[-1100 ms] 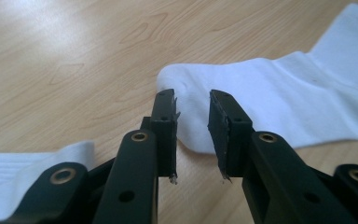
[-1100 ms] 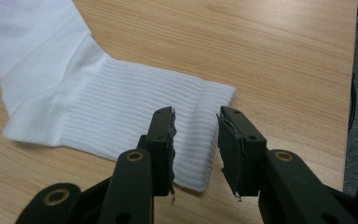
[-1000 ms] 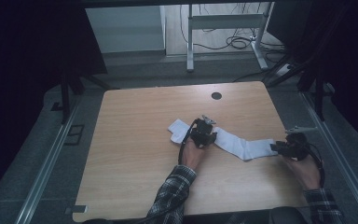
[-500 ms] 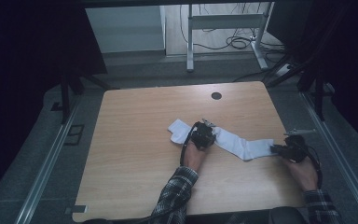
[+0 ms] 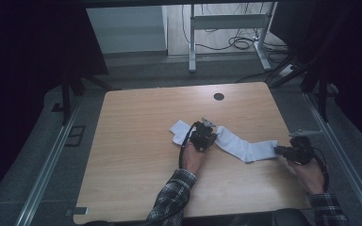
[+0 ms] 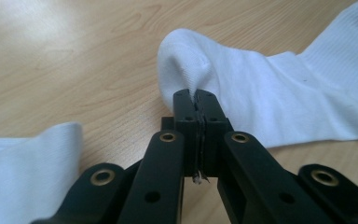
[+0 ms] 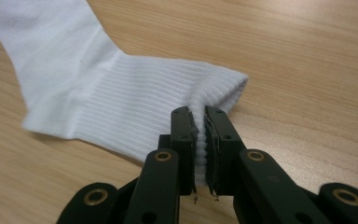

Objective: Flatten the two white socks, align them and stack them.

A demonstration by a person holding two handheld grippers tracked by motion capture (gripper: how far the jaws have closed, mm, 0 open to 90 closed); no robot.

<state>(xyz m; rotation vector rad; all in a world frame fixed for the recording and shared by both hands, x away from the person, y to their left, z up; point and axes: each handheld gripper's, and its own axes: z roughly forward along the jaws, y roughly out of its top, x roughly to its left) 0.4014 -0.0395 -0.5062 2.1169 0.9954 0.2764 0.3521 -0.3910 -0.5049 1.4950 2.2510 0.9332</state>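
With both sets of fingers clamped on the white sock (image 5: 245,147), left gripper (image 6: 196,100) pinches its toe end, right gripper (image 7: 199,122) its ribbed cuff; sock's long axis spans the table (image 5: 136,141) between them.

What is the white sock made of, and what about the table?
The white sock looks like soft knitted fabric, probably cotton: fine ribs run along its cuff and it bunches where the right gripper pinches it. The table looks like wood or a wood-look laminate: pale grain lines and a smooth, slightly shiny top. The pictures cannot settle which.
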